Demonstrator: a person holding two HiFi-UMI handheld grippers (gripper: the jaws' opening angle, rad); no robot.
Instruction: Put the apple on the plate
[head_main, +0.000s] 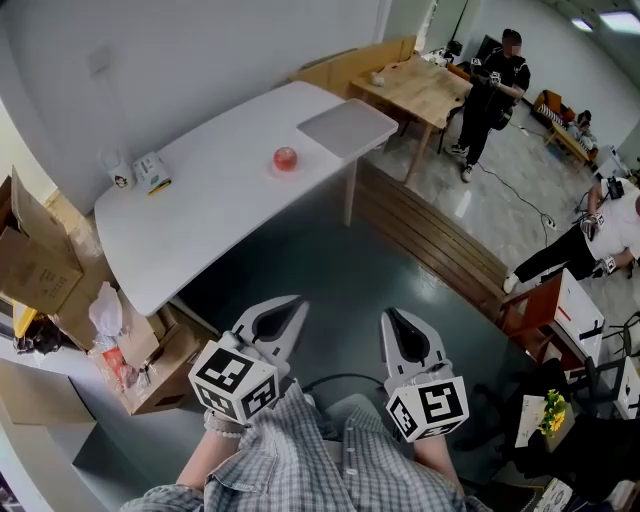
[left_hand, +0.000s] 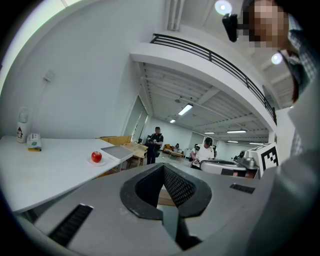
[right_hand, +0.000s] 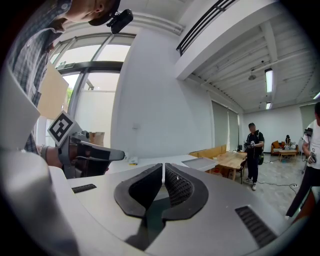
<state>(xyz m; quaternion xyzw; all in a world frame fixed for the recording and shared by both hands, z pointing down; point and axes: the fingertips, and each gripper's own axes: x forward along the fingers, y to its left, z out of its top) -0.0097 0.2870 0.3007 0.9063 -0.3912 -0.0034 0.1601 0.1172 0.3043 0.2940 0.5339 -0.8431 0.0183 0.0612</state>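
Apple (head_main: 285, 158) rests on small pale plate (left_hand: 102, 162), mid white table (head_main: 200, 190), near grey tray (head_main: 345, 128). Our left gripper (head_main: 292, 308) and right gripper (head_main: 395, 322) are clenched, empty, well back. We judge no grasp begun; next: step closer, open jaws.

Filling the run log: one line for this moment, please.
left claw: shut, empty | right claw: shut, empty | both short of table | apple: on table, apparently on plate
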